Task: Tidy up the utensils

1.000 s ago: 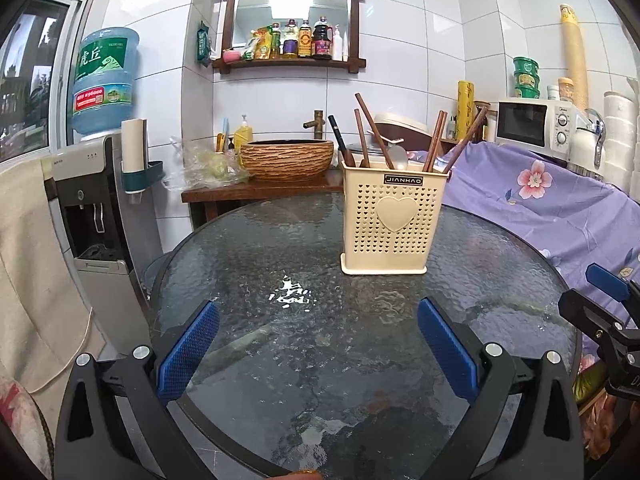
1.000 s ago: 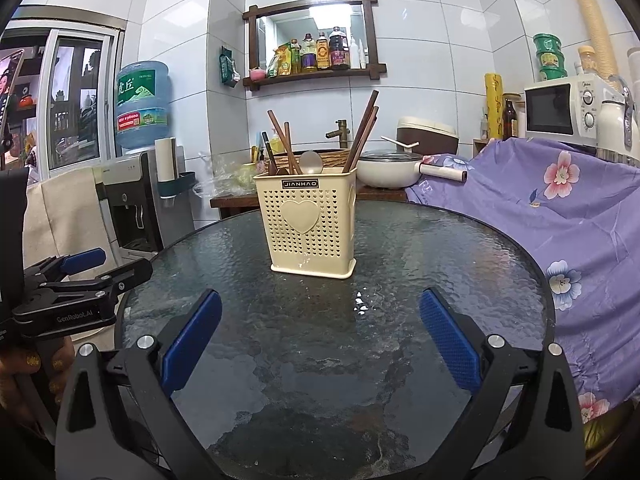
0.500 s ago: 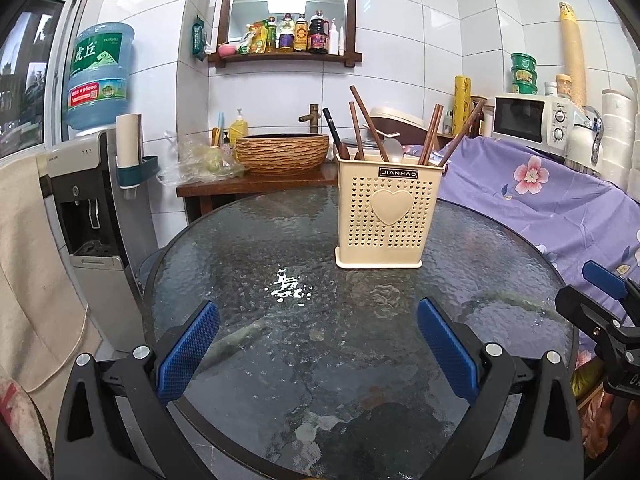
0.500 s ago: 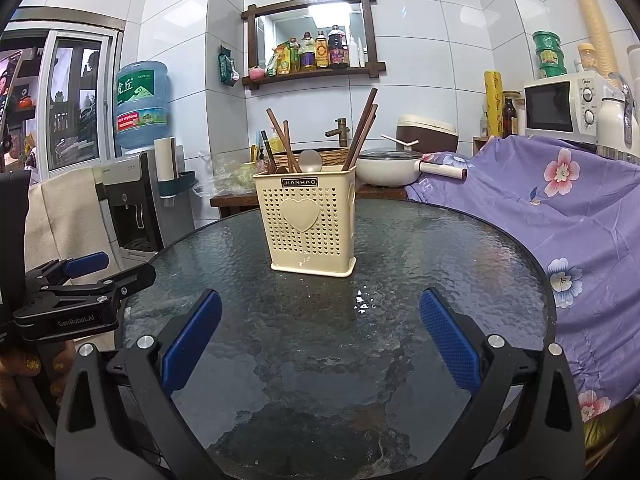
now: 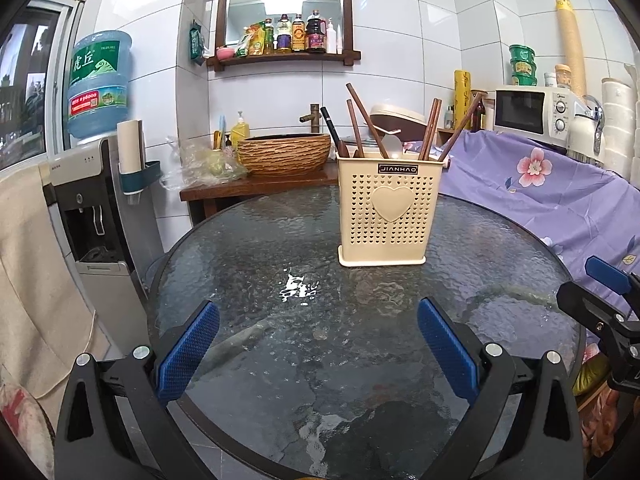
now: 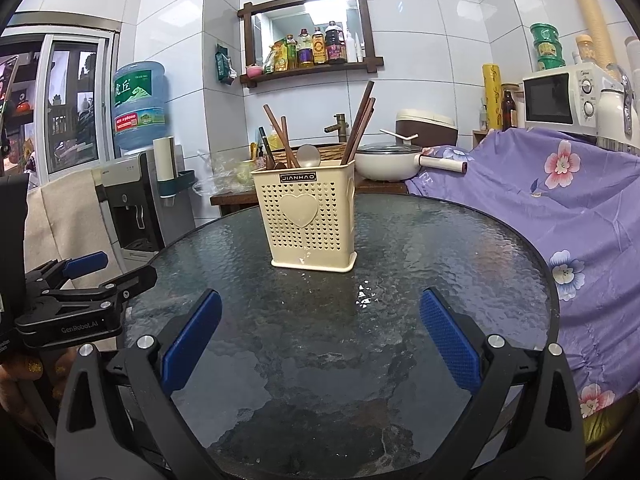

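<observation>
A cream perforated utensil holder (image 5: 387, 212) (image 6: 308, 218) with a heart on its front stands upright on the round dark glass table (image 5: 280, 340) (image 6: 440, 248). Brown chopsticks (image 5: 362, 118) (image 6: 362, 120), a black-handled utensil (image 5: 330, 125) and a metal spoon (image 6: 308, 156) stick out of it. My left gripper (image 5: 318, 344) is open over the near part of the table, well short of the holder, with nothing between its fingers. My right gripper (image 6: 320, 340) is open and empty too. Each gripper shows at the edge of the other's view.
A water dispenser (image 5: 96, 208) with a blue bottle stands at the left beside a beige cloth (image 5: 24, 280). A purple floral cover (image 5: 532, 200) drapes the right side, below a microwave (image 5: 532, 114). Behind the table a wooden counter holds a woven basin (image 5: 285, 153) and a white pot (image 6: 390, 162).
Both grippers have risen or tilted slightly, so the holder sits a bit lower and closer to centre in each view. The jaws stay open and nothing on the table moved.
</observation>
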Demonstrator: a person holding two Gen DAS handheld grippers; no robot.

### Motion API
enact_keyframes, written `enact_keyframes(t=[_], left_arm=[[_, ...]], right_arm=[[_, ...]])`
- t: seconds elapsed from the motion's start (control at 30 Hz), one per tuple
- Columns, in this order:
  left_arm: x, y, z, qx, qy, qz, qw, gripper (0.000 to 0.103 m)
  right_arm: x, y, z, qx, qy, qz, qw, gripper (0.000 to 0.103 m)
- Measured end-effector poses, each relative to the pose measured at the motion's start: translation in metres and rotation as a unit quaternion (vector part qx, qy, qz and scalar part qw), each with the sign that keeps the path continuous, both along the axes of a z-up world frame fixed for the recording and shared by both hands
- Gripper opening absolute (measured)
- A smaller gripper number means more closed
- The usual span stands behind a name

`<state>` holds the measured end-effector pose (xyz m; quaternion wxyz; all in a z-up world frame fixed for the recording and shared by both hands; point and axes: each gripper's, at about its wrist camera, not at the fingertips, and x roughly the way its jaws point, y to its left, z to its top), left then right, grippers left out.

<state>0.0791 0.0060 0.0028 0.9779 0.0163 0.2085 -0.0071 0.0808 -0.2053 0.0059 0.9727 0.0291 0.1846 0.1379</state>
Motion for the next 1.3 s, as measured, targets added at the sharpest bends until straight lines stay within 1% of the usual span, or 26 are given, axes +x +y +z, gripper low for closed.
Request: enact_keyframes(t=[0.47,1.3], left_arm=[[0.0007,-0.0036,-0.0010,0.007,0.004,0.000,1.0000,0.097],[0.0009,-0.0059,-0.0029,0.004,0.007,-0.002,1.0000,0.097]], right_arm=[[0.0000,-0.0019,-0.0017,-0.001,0.003,-0.001,1.000,0.098],[-0.0014,0.0001,-0.0031,-0.002,0.008,0.002,1.000,0.097]])
